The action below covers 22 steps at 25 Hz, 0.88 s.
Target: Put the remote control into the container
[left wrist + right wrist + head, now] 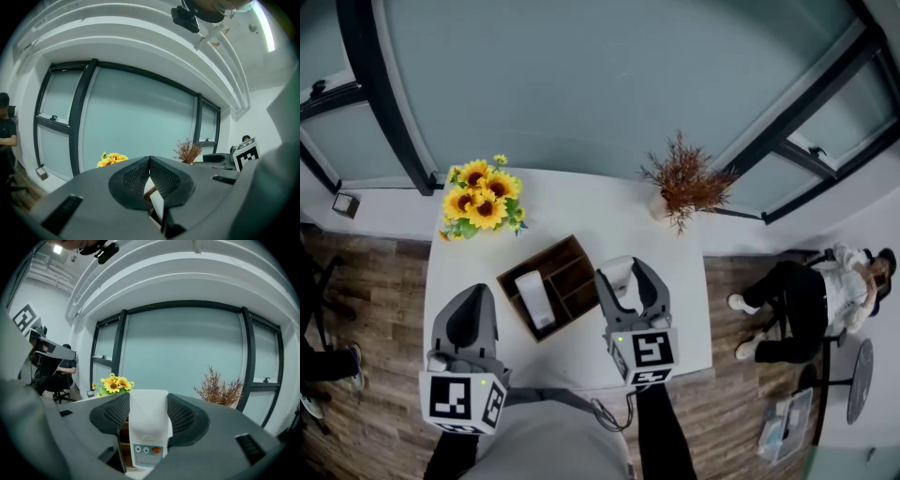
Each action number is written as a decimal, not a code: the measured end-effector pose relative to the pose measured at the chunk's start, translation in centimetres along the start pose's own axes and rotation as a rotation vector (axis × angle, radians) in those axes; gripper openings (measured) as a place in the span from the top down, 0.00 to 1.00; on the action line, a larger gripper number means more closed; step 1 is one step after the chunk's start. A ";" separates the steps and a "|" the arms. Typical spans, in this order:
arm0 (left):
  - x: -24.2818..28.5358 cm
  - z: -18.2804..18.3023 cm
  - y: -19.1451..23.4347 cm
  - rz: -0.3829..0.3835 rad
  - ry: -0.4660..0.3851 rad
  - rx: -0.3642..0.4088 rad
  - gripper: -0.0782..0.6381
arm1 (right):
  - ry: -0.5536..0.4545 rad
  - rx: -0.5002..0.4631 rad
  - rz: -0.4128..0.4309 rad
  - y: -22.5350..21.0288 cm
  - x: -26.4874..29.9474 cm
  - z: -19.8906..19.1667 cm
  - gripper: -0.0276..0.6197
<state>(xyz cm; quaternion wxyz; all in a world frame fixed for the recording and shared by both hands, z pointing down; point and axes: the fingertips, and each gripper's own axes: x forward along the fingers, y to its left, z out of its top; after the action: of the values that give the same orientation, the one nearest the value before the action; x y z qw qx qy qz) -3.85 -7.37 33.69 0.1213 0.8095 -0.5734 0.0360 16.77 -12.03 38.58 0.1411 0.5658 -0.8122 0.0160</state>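
While beyond container point(573, 270), sunflowers point(480, 197), dried plant point(686, 183)

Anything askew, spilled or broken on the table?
Nothing spilled or damaged. Only the wooden container sits skewed to the table edges, with a white item in one slot. The right gripper holds a remote; sunflowers and dried plant stand upright.

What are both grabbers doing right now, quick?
Left gripper: closed, nothing between its jaws.
Right gripper: closed on the white remote control.
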 end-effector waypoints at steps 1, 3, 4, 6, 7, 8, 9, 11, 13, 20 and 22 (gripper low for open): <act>0.0 0.0 0.0 0.001 0.001 0.001 0.88 | -0.004 0.023 0.003 -0.1 0.0 -0.2 0.57; 0.0 0.0 0.1 0.005 0.001 0.002 0.88 | -0.004 0.054 0.009 -0.3 0.1 -0.6 0.57; 0.0 0.1 0.2 0.007 0.001 0.003 0.88 | -0.005 0.065 0.009 -0.4 0.2 -0.8 0.57; 0.0 0.1 0.3 0.013 -0.001 0.003 0.88 | -0.003 0.074 0.005 -0.4 0.3 -1.0 0.57; -0.1 0.2 0.4 0.016 -0.002 0.002 0.88 | -0.002 0.076 0.006 -0.3 0.4 -1.0 0.56; -0.1 0.2 0.5 0.019 -0.002 0.002 0.88 | -0.003 0.080 0.009 -0.2 0.5 -1.1 0.57; -0.1 0.2 0.6 0.021 -0.002 0.003 0.88 | -0.005 0.085 0.014 0.0 0.6 -1.1 0.57; -0.1 0.1 0.7 0.023 0.001 0.004 0.88 | -0.014 0.101 0.021 0.2 0.7 -1.1 0.57; -0.2 0.1 0.7 0.026 0.002 0.006 0.88 | -0.024 0.120 0.025 0.2 0.8 -1.1 0.57; -0.3 0.2 1.1 0.044 -0.001 0.008 0.88 | -0.034 0.141 0.051 0.7 1.3 -1.4 0.57; -0.4 0.3 1.2 0.047 -0.001 0.010 0.88 | -0.037 0.158 0.056 0.7 1.5 -1.6 0.57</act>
<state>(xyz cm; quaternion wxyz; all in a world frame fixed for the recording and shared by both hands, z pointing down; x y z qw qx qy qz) -5.13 -7.48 33.55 0.1162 0.7963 -0.5922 0.0413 15.96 -12.81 40.59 0.0803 0.5525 -0.8263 0.0737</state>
